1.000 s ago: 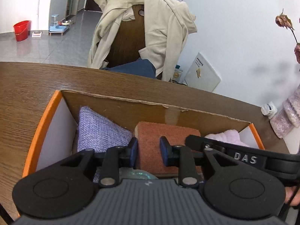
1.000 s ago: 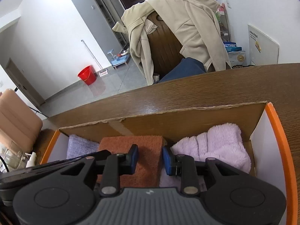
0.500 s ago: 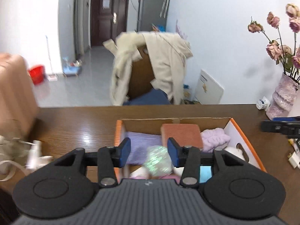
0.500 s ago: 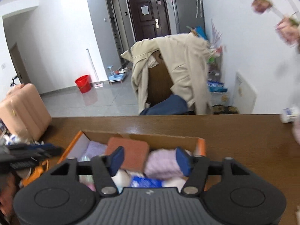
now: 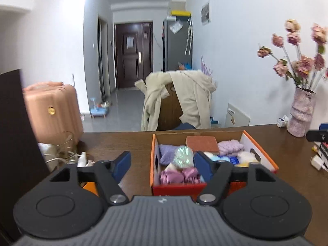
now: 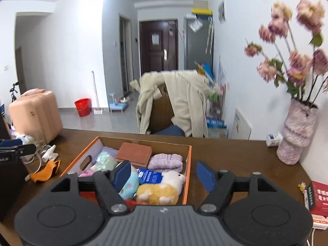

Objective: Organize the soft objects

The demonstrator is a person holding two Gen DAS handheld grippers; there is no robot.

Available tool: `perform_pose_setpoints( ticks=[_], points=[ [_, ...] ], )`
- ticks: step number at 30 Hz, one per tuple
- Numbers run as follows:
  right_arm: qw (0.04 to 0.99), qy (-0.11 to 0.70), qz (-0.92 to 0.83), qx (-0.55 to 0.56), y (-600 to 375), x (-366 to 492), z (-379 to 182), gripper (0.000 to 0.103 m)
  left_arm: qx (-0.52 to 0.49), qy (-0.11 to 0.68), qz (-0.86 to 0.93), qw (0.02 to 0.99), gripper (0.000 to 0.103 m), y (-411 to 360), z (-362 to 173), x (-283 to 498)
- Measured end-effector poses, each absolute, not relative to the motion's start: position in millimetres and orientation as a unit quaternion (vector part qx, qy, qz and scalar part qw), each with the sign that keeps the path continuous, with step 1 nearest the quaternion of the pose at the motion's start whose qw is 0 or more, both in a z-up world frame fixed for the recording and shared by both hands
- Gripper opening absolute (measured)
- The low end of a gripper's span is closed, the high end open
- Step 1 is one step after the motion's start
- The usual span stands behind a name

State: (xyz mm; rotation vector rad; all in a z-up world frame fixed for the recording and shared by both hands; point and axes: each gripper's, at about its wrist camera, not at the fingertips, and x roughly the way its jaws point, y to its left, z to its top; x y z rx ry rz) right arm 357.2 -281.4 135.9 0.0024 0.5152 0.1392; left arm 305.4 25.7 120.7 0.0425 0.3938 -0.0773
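Observation:
An orange-rimmed cardboard box (image 5: pixel 259 147) (image 6: pixel 189 164) stands on the brown table, packed with soft things: a rust-red sponge block (image 5: pixel 202 143) (image 6: pixel 134 153), a lilac towel (image 5: pixel 230 146) (image 6: pixel 165 162), a purple cloth (image 5: pixel 167 152), a shimmery green ball (image 5: pixel 183 156), pink satin (image 5: pixel 178 175), a yellow-and-white plush (image 6: pixel 162 188) and a blue packet (image 6: pixel 150 177). My left gripper (image 5: pixel 162 167) is open and empty, held back above the box's near left corner. My right gripper (image 6: pixel 164 174) is open and empty above the box's near right corner.
A pink vase of dried roses (image 5: pixel 301 112) (image 6: pixel 297 131) stands right. An orange cloth (image 6: pixel 46 171) and a glass with cords (image 5: pixel 65 143) lie left. Red books (image 6: pixel 319 196) lie near right. A chair draped with a beige coat (image 6: pixel 174 104) stands behind the table.
Both grippers pulled up and back out of the box and opened wide. One second ago they were nearly shut, low inside against the sponge block and towel.

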Motion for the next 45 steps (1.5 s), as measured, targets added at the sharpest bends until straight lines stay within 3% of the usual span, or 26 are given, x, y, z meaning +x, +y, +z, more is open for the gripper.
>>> perform_pose_setpoints(
  ticks=[12,21,45],
  points=[
    [0.983,0.166,0.082,0.004,-253,172,89,0.085,0.015,0.105,-0.002,0.994,0.098,34,71,120],
    [0.985,0.154,0.065,0.036,-214,56,37,0.09,0.007,0.093,-0.014,0.996,0.102,23,44,29],
    [0.983,0.171,0.06,0.034,-207,35,22,0.1,0.008,0.09,-0.023,0.996,0.103,23,43,25]
  ],
)
